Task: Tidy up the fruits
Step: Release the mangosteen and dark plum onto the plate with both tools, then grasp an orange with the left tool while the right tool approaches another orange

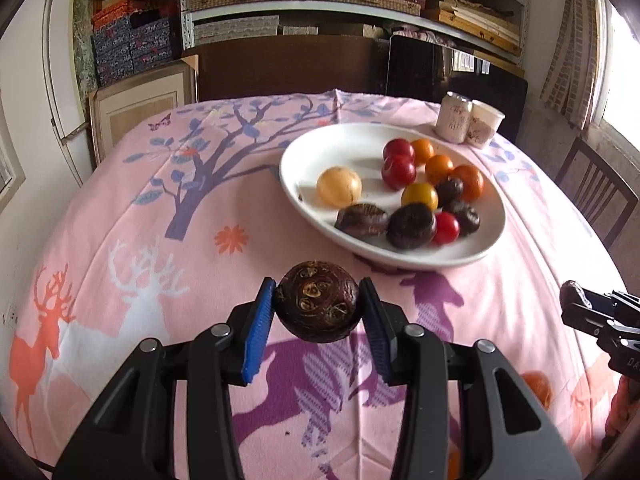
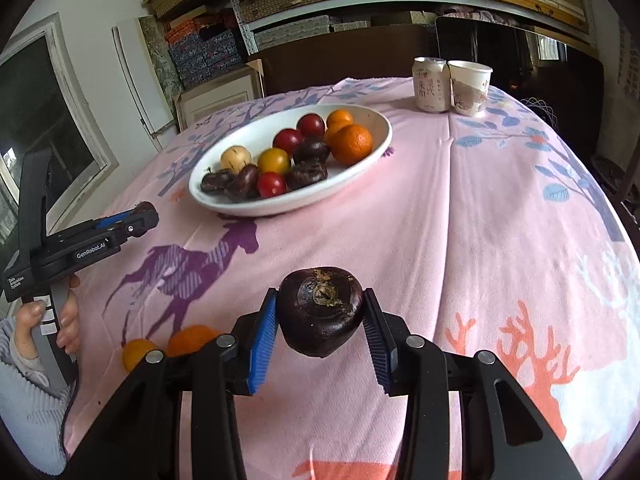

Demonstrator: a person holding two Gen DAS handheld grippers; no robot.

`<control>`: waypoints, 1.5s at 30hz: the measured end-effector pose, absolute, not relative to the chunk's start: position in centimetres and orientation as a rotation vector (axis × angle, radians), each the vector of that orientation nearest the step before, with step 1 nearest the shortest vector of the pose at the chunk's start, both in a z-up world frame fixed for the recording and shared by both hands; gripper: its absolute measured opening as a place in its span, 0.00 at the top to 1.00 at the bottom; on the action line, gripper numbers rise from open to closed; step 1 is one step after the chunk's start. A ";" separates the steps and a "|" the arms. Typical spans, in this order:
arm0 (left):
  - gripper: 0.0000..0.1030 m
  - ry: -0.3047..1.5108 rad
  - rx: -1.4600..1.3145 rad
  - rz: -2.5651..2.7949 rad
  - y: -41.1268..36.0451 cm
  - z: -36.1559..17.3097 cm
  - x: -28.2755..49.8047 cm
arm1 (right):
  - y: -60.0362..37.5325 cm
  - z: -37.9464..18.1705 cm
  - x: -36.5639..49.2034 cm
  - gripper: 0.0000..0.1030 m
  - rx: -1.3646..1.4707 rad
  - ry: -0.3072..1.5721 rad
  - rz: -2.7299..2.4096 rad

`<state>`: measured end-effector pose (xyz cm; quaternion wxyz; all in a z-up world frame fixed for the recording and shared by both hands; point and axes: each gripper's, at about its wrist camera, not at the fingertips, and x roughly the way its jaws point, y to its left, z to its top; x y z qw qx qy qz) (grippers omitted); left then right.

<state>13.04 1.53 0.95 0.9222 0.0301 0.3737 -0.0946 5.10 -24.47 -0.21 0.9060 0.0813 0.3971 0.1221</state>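
left gripper [image 1: 318, 312] pinching brown fruit [image 1: 317, 306], scarred end facing camera | right gripper [image 2: 320, 316] pinching dark fruit [image 2: 320, 310], stem end facing camera | both angled down, short of plate [image 1: 472, 254]

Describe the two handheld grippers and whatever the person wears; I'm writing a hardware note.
Both the left gripper and the right gripper are black, with grey-edged angular frames, silver round pivot bolts and two fingers faced with ribbed blue pads. Seen from the right wrist, the left one has white GenRobot.AI lettering and a small white label on its side, plus a grey handle. The person's sleeve is light grey-blue ribbed knit.
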 end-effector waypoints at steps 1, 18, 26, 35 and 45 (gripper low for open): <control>0.59 0.757 0.065 -0.189 1.3 1.6 13.8 | -24.3 0.7 5.6 0.59 0.169 0.807 0.261; 0.47 0.845 -0.083 -0.222 -1.3 0.4 30.0 | -16.1 2.7 22.4 0.42 0.139 0.816 0.381; 0.43 0.807 -0.097 -0.216 0.4 1.6 28.8 | -17.4 2.5 21.8 0.37 0.191 0.808 0.386; 0.39 0.782 0.033 -0.178 0.4 1.6 21.6 | -22.3 2.3 16.8 0.34 0.310 0.777 0.333; 0.25 0.704 0.094 -0.283 0.5 0.2 6.5 | -27.0 0.4 9.3 0.25 0.420 0.724 0.271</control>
